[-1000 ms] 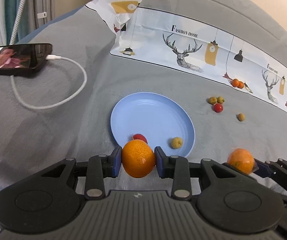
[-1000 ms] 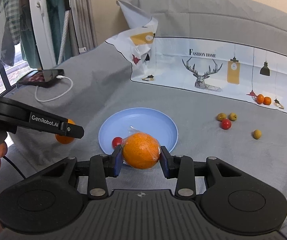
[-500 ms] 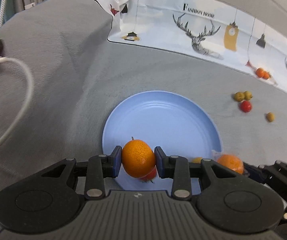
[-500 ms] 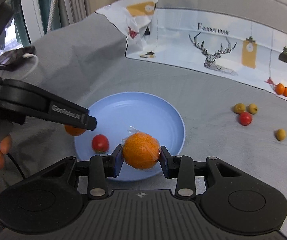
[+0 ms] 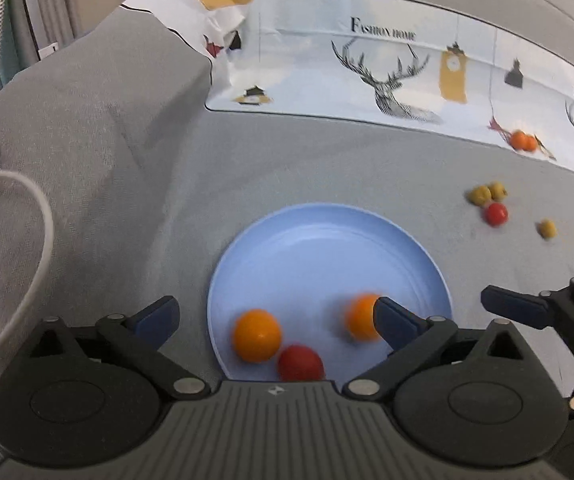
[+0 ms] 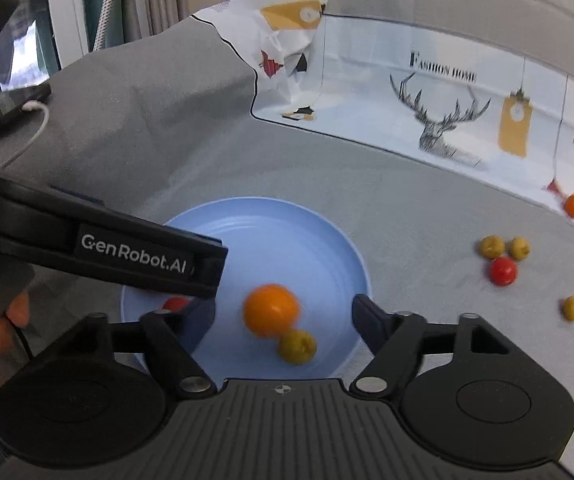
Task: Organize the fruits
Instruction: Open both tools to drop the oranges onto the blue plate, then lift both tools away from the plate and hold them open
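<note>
A light blue plate (image 5: 327, 216) lies on the grey cloth. My left gripper (image 5: 275, 320) hangs over its near rim with jaws opening. An orange (image 5: 257, 335) rests free on the plate between them, beside a red tomato (image 5: 301, 364). My right gripper (image 6: 285, 320) is also over the plate (image 6: 327, 228), jaws opening. Its orange (image 6: 271, 311) is blurred and loose between the pads, next to a yellow-green fruit (image 6: 297, 346). That second orange (image 5: 361, 317) shows partly behind my left gripper's right finger. One of the left gripper's fingers (image 6: 147, 256) crosses the right wrist view.
Right of the plate lie two yellow-green fruits (image 5: 487, 192), a red tomato (image 5: 495, 213) and a lone yellow fruit (image 5: 547, 229). Two small oranges (image 5: 523, 140) sit on the printed cloth (image 5: 387, 60). A phone (image 6: 11, 104) with a white cable (image 5: 43, 216) lies at the left.
Both grippers came down over the plate and opened. Each orange left its pads and now lies on the plate.
</note>
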{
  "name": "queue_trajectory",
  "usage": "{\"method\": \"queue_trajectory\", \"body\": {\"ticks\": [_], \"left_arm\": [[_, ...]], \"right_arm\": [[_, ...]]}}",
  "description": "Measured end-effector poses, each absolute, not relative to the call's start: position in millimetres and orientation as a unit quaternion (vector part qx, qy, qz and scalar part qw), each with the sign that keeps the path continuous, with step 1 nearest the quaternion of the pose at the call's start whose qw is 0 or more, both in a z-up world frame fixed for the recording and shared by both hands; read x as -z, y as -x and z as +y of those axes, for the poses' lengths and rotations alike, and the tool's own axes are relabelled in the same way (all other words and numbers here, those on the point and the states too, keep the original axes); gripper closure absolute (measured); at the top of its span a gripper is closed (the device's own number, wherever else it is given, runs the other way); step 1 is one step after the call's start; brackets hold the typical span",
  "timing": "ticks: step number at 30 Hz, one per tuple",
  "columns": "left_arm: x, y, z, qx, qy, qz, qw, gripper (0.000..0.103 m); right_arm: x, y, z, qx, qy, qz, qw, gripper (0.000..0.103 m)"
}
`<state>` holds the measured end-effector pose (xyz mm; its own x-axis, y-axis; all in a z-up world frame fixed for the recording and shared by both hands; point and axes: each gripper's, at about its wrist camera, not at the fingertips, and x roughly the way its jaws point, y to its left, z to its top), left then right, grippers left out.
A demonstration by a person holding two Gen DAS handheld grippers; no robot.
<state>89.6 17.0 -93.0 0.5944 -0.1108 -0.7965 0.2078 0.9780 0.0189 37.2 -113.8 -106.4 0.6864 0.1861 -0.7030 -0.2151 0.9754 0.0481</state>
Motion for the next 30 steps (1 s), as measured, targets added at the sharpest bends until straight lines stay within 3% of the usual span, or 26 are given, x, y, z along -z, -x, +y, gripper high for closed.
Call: {"method": "queue_trajectory", "body": {"ticks": [9,15,30], "left_arm": [[69,-18,30,0.097,-0.041,0.44,0.892,0.0],[53,28,32,0.112,-0.052,0.416,0.901,0.0],[14,85,36,0.112,-0.054,0.352,0.928,0.0]], "right_arm": [[80,39,-121,-0.095,0.005,0.408,0.908,0.011],[55,82,-121,-0.087,0.018,0.365,0.927,0.005],[21,144,-124,-0.067,0.027,0.279,0.957,0.002]]}}
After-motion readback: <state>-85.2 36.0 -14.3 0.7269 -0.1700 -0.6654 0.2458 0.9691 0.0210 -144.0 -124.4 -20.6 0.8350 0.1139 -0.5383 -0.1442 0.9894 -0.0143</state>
